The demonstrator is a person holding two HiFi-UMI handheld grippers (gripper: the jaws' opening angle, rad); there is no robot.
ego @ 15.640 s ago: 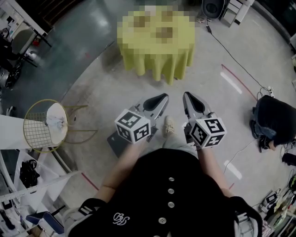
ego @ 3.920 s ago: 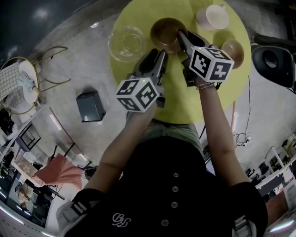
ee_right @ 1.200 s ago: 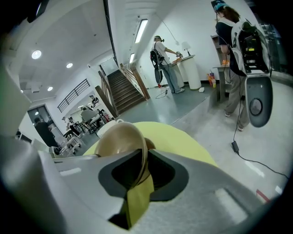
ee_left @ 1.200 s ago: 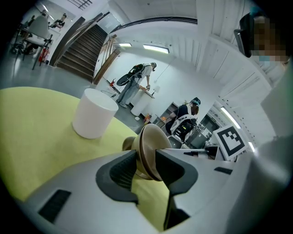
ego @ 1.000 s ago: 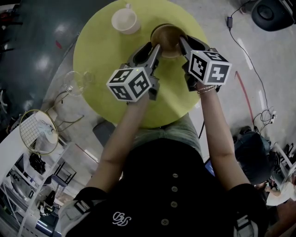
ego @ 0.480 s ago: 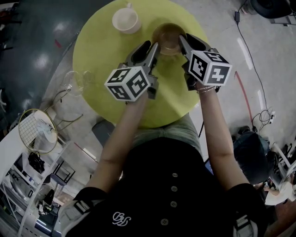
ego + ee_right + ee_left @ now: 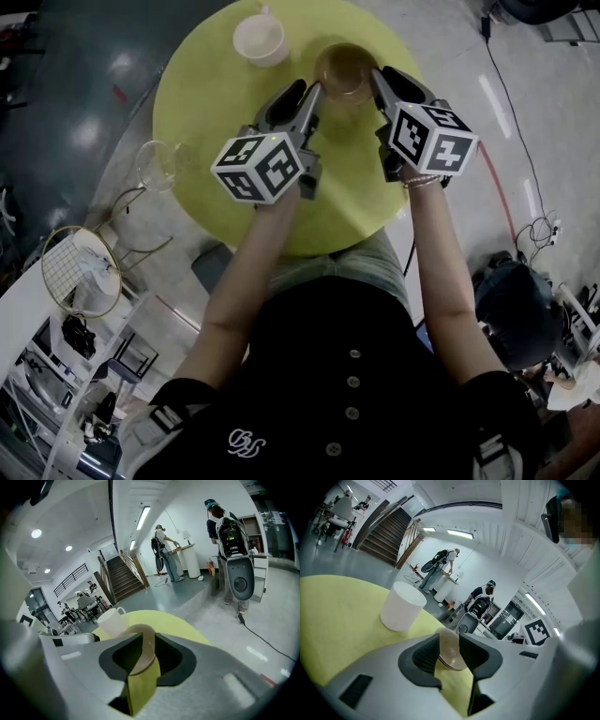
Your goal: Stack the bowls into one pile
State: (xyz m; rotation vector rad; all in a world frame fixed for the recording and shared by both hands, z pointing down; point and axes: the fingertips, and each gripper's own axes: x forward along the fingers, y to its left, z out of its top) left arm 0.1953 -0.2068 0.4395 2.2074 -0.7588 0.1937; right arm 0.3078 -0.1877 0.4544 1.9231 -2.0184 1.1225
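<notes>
**Desk:** Where is the bowl, and which gripper has it?

**Floor:** At the far side of the yellow table [image 7: 216, 122], the brown bowl [image 7: 345, 70] sits between your two grippers. Your right gripper [image 7: 140, 656] is clamped on its rim, one jaw inside the wall and one outside. Your left gripper [image 7: 450, 653] has its jaws a little apart and grips nothing. The bowl's outer wall shows in the gap, just past the tips. Neither gripper view shows whether the bowl rests on the cloth or hangs just above it.

**Desk:** How will it handle?

**Floor:** It looks stiff and smooth-walled, and probably light enough for a pinch on one side of the rim. Held that way it will want to tip away from your grip, so the left gripper beside the wall can steady it. A double line low on the wall suggests a second bowl is already nested with it. The glass bowl [image 7: 157, 166] at the table's left edge, well apart, looks like the delicate one: likely heavier, slippery and breakable. Take it by the rim too, one jaw in and one out, and lower it gently. The white mug [image 7: 260, 37] stands near the brown bowl, so keep clear of it.
</notes>
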